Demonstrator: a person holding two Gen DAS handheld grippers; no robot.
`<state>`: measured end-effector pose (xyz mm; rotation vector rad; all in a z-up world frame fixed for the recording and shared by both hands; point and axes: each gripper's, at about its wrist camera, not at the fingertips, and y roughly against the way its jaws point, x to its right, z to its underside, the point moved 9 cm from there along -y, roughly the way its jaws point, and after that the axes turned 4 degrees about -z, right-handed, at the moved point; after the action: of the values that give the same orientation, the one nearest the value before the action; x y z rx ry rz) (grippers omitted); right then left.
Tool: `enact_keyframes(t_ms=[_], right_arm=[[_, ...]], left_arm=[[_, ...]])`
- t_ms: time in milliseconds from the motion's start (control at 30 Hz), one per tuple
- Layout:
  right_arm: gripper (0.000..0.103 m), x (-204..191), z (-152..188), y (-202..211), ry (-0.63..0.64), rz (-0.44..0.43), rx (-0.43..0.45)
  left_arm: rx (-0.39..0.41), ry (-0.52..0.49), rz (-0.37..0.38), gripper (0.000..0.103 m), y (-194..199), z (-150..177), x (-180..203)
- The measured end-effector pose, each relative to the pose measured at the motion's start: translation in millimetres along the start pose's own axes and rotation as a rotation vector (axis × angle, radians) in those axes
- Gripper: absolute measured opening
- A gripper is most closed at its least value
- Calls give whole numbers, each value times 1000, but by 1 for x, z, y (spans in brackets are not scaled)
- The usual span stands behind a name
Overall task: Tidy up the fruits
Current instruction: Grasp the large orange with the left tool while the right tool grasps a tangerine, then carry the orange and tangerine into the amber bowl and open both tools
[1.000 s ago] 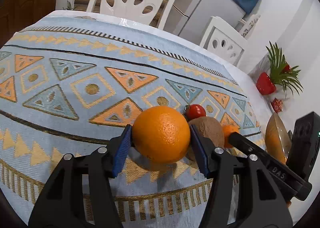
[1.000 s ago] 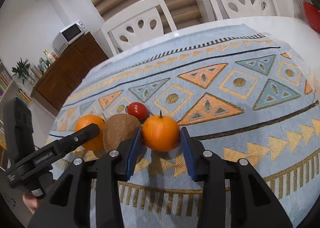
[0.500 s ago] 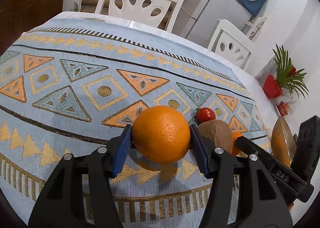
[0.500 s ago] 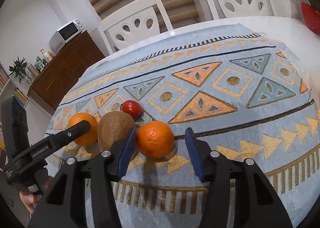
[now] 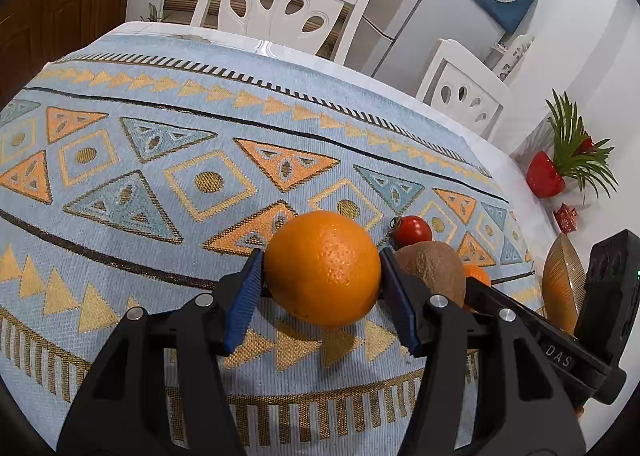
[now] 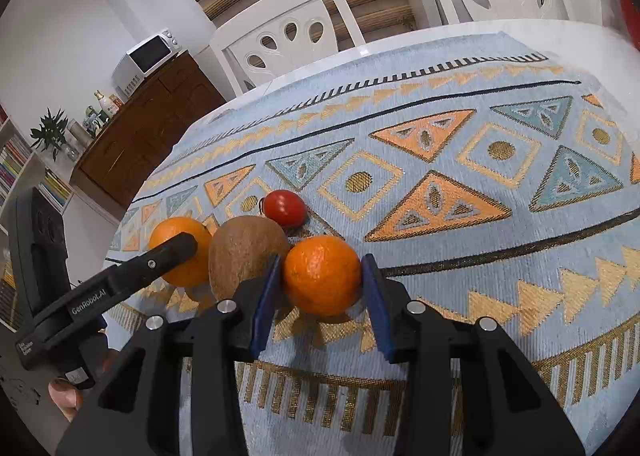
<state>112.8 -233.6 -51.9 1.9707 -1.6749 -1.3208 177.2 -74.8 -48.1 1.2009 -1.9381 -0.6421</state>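
Note:
A large orange [image 5: 322, 268] sits between the blue pads of my left gripper [image 5: 320, 288], which is shut on it just over the patterned cloth [image 5: 160, 183]. To its right lie a brown kiwi [image 5: 432, 268], a red tomato [image 5: 412, 230] and a small orange [image 5: 476, 274]. In the right wrist view my right gripper [image 6: 322, 280] is shut on the small orange [image 6: 322, 276], which rests on the cloth beside the kiwi [image 6: 246, 252]. The tomato [image 6: 284, 207] lies behind them. At the left, the large orange [image 6: 176, 232] is partly hidden by a left gripper finger [image 6: 172, 252].
White chairs [image 5: 276, 11] stand at the table's far edge. A red pot with a plant [image 5: 546, 175] and a golden ornament [image 5: 562, 288] sit at the right. A wooden cabinet with a microwave [image 6: 146, 59] stands off to the left. A hand [image 6: 64, 396] holds the left gripper.
My right gripper opened around the small orange half a second ago and its pads have now come back against it. The left gripper kept its hold and shifted slightly left.

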Motion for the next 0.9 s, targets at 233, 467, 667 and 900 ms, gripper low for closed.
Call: enact_keyframes(t_ms=[233, 467, 667, 900], right_arm=[[40, 6, -2, 15, -26, 0, 58], [39, 11, -5, 28, -50, -6, 103], [39, 19, -6, 52, -89, 14, 150], [39, 29, 15, 92, -112, 37, 172]], left_arm=[[5, -10, 0, 57, 1, 0, 4], [40, -46, -4, 57, 10, 0, 12], [53, -78, 23, 57, 20, 3, 25], [53, -101, 72, 57, 44, 8, 57]])
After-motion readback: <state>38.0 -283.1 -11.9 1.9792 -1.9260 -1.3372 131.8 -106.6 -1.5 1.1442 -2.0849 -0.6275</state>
